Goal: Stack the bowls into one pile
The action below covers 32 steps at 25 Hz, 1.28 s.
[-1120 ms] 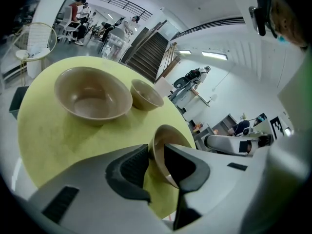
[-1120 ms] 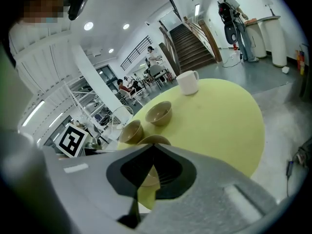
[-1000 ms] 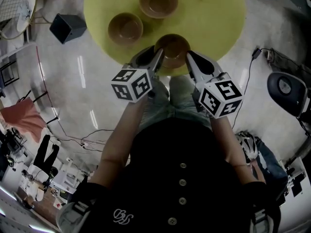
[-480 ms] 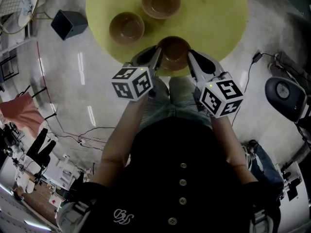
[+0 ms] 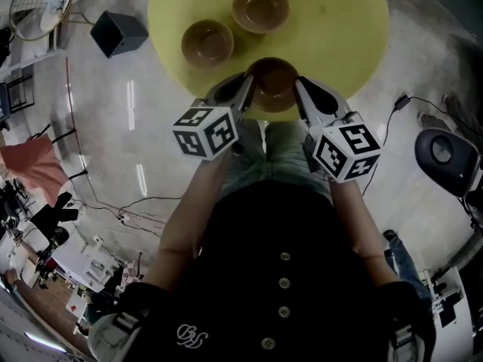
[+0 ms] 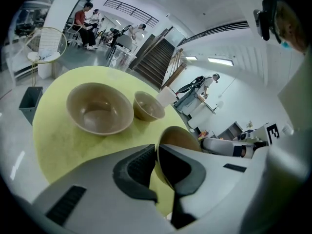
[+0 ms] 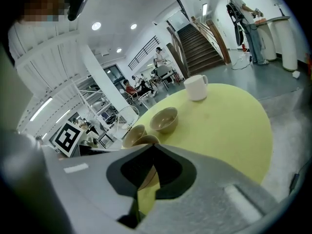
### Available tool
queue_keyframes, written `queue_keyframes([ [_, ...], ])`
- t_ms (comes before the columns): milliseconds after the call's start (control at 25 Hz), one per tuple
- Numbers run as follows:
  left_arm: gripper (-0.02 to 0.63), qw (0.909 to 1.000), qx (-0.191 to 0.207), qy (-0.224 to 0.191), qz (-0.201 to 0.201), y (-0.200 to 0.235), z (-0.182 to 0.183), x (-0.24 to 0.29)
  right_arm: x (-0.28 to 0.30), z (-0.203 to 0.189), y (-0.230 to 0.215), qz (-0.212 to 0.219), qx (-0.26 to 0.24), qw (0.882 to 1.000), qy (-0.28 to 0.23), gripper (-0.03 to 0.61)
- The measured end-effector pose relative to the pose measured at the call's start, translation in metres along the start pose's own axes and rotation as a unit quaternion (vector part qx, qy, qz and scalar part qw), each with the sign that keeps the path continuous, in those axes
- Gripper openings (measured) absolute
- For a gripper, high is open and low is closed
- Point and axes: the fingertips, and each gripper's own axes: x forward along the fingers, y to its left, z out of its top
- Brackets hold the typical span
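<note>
Low in the head view, a person (image 5: 279, 277) in a dark buttoned top holds two grippers at the near edge of a round yellow table (image 5: 339, 21). There are three brown bowls on it.

The nearest bowl (image 5: 273, 80) sits at the table's near edge in the upper centre of the frame, between the two grippers. The left gripper (image 5: 243, 89) has its jaws narrowed onto the bowl's left rim, with the wall of the bowl pinched between the pads. The right gripper (image 5: 300, 93) clamps the opposite rim in the same way. Whether the bowl is resting on the table or raised off it cannot be told.

Up and to the left stands the second bowl (image 5: 207, 42), upright and apart from the held one. The third bowl (image 5: 260, 8) stands beyond it, toward the top of the frame and just beside the second.

In the right gripper view, one white mug (image 7: 196, 87) stands at the far side of the table, well apart from the bowls.

On the grey floor (image 5: 113, 127) at the upper left, a black box (image 5: 119, 32) sits near the table's edge, with cables trailing below it.
</note>
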Motion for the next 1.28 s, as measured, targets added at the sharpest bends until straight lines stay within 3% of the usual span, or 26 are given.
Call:
queue_keyframes([
  [680, 0.032, 0.9988, 0.018, -0.045, -0.003, 0.035, 0.065, -0.044, 0.027, 0.027, 0.035, -0.018, -0.009, 0.999, -0.031, 0.005],
  [1280, 0.034, 0.9978, 0.049, -0.043, 0.006, 0.083, 0.112, -0.047, 0.075, 0.051, 0.054, -0.026, -0.012, 0.999, -0.042, 0.005],
])
